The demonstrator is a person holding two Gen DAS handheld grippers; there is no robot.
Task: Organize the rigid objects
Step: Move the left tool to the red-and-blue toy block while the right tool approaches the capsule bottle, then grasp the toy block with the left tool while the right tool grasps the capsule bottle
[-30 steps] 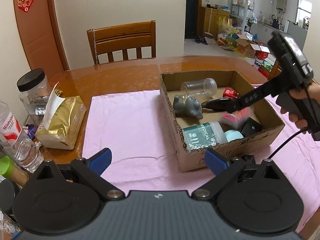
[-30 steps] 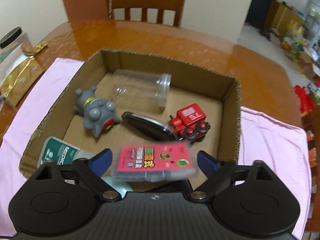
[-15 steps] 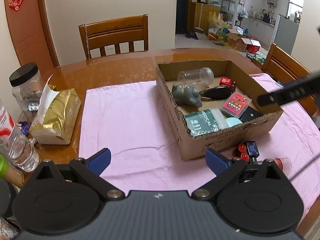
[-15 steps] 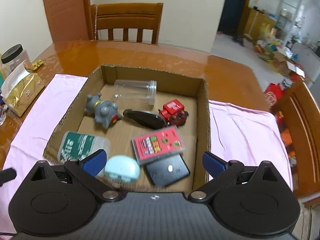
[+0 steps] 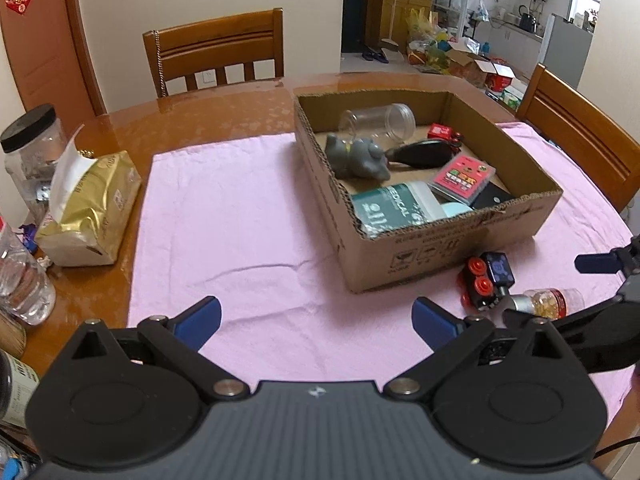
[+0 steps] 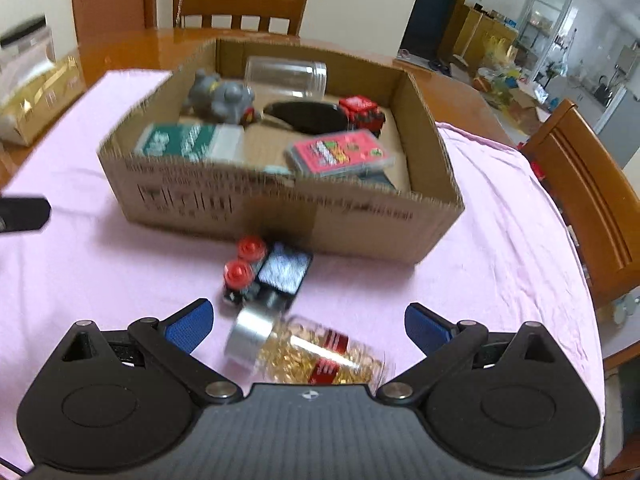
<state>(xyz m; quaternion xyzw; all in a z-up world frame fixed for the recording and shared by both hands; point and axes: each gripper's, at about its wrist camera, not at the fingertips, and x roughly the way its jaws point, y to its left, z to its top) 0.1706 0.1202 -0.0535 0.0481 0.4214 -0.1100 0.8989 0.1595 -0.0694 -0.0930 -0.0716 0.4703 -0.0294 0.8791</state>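
On the pink cloth [image 5: 248, 240] that covers the wooden table [image 5: 208, 116], a cardboard box [image 6: 280, 216] sits with its top open. Inside it lie a clear jar [image 6: 286, 76] on its side, a grey toy animal [image 6: 220, 98], a dark oval case [image 6: 306, 116], a red toy train [image 6: 362, 112], a green-labelled pack [image 6: 188, 142], a pink card case [image 6: 340, 154] and a flat black item [image 5: 490, 198]; a pale blue rounded thing [image 5: 456, 210] shows just behind the near wall in the left wrist view.

Outside the box, just in front of its near wall, a black toy car with red wheels [image 6: 268, 274] lies tipped on the cloth. Touching or nearly touching it is a small bottle with a silver cap and gold contents [image 6: 308, 354] — it lies on its side.

The right gripper [image 6: 306, 324] hovers low over that bottle, its blue-padded fingers [image 6: 188, 324] spread wide to either side and gripping nothing. The left gripper [image 5: 316, 320] hangs above bare cloth — its fingers [image 5: 200, 320] likewise spread apart and empty. At the left edge of the table stand a gold tissue pack [image 5: 88, 212], a black-lidded jar [image 5: 32, 144] and a plastic bottle [image 5: 20, 276]. Wooden chairs [image 5: 216, 54] stand at the far side and at the right.
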